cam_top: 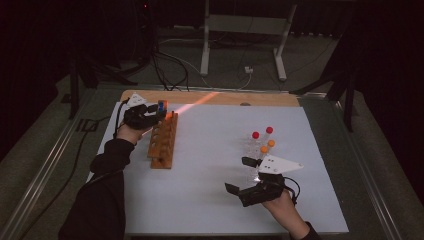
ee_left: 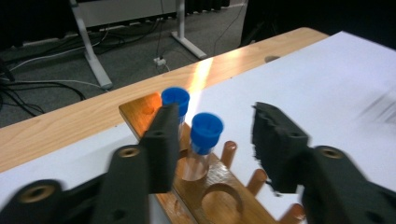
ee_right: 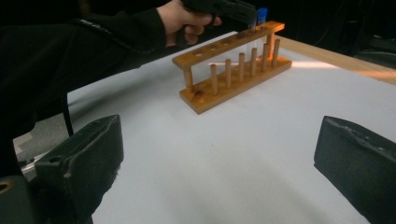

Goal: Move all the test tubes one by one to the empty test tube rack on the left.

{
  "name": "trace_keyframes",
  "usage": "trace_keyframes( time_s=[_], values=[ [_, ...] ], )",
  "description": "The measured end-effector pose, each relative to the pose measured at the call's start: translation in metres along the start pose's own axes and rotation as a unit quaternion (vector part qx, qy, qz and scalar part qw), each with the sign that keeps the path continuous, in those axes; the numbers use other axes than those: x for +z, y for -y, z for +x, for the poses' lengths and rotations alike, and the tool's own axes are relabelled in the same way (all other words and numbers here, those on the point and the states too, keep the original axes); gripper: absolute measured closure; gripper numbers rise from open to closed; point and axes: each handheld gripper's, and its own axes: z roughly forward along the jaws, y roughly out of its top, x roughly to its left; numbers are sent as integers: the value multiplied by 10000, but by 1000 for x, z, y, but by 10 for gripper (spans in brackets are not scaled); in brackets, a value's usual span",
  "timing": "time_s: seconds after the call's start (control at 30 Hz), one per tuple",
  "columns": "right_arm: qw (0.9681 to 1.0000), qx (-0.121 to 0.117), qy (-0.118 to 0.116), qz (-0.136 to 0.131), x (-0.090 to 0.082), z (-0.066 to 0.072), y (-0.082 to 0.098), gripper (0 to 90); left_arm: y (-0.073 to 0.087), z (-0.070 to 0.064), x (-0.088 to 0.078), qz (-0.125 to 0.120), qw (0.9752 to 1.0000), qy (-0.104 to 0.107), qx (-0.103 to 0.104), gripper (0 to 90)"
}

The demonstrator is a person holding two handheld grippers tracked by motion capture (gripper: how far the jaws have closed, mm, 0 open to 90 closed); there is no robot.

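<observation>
— Left tool, where is it?

— My left gripper [ee_left: 212, 140] is over the far end of the brown wooden test-tube rack [cam_top: 163, 141], which stands near the left edge of the white tabletop sheet [cam_top: 210, 170], running towards the far-left corner. Jaws part-open. A clear tube with a blue cap [ee_left: 205, 140] sits upright in a rack hole between them; the left jaw is close beside it, the right jaw apart from it. No pad presses on it.

— Anything else in the rack?

— A second blue-capped clear tube [ee_left: 176, 99], one hole farther, at the rack's end nearest the bare wooden strip [ee_left: 70, 126] along the far edge. The nearer holes in the left gripper view are open.

— Right tool?

— My right gripper [cam_top: 243, 176] is near the near-right part of the sheet, low over it, jaws wide, only white surface between them in the right gripper view. That view looks across to the rack and my left hand [ee_right: 184, 21].

— Other tubes?

— A small group lies just beyond the right gripper, right of centre: two red-capped tubes [cam_top: 262, 133] and two orange-capped tubes [cam_top: 267, 146]. Glass bodies are hard to make out against the sheet.
</observation>
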Motion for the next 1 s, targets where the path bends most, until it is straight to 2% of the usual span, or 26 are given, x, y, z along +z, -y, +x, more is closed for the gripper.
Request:
trace_keyframes(
  time_s=[0.1, 0.13, 0.2, 0.23, 0.27, 0.3, 0.33, 0.37, 0.5, 0.6, 0.63, 0.7, 0.73, 0.77, 0.83, 0.87, 0.93, 1.0],
  values=[
    [9999, -30, 116, -86, -7, -4, -4, 13, -7, -6, -16, -135, 9996, 248, 18, 364],
    [9996, -29, 246, -157, -14, -9, -7, 13, -8, -10, -20, -181, 9993, 320, 38, 268],
    [9990, -19, 394, -232, -22, -15, -10, 13, -10, -17, -28, -211, 9985, 492, 61, 173],
    [9983, -8, 518, -272, -28, -20, -11, 13, -10, -22, -34, -264, 9978, 603, 60, 156],
    [9983, -8, 518, -272, -28, -20, -11, 13, -10, -27, -38, -319, 9972, 674, 71, 156],
    [9976, -2, 622, -306, -32, -24, -12, 13, -10, -31, -42, -375, 9964, 753, 42, 105],
    [9959, 12, 845, -332, -40, -32, -12, 13, -9, -35, -46, -411, 9959, 809, 10, 51],
    [9951, 23, 936, -326, -43, -36, -12, 13, -8, -38, -50, -445, 9948, 914, -3, 23],
    [9926, 39, 1187, -243, -51, -48, -10, 13, -1, -54, -64, -555, 9907, 1245, -28, 19],
    [9908, 185, 1334, -154, -55, -64, -3, 33, 5, -66, -70, -495, 9890, 1394, 95, 19],
    [9896, 208, 1417, -127, -56, -66, -1, 63, 7, -71, -72, -470, 9881, 1458, 113, 19],
    [9886, 246, 1479, -104, -55, -69, 2, 65, 11, -79, -76, -476, 9862, 1576, 162, 18],
    [9888, 286, 1462, -56, -54, -72, 4, 86, 13, -83, -78, -477, 9856, 1614, 190, 19],
    [9871, 284, 1574, 37, -51, -76, 10, 147, 17, -90, -81, -500, 9838, 1706, 232, 19],
    [9870, 323, 1572, 89, -49, -78, 12, 159, 19, -93, -83, -511, 9834, 1723, 253, 19],
    [9871, 355, 1556, 135, -48, -80, 15, 191, 20, -96, -84, -522, 9823, 1784, 242, 19],
    [9866, 386, 1563, 262, -46, -84, 20, 277, 23, -101, -87, -498, 9824, 1773, 328, 19],
    [9862, 397, 1563, 388, -44, -87, 24, 356, 24, -103, -89, -503, 9813, 1830, 333, 19]
  ],
)
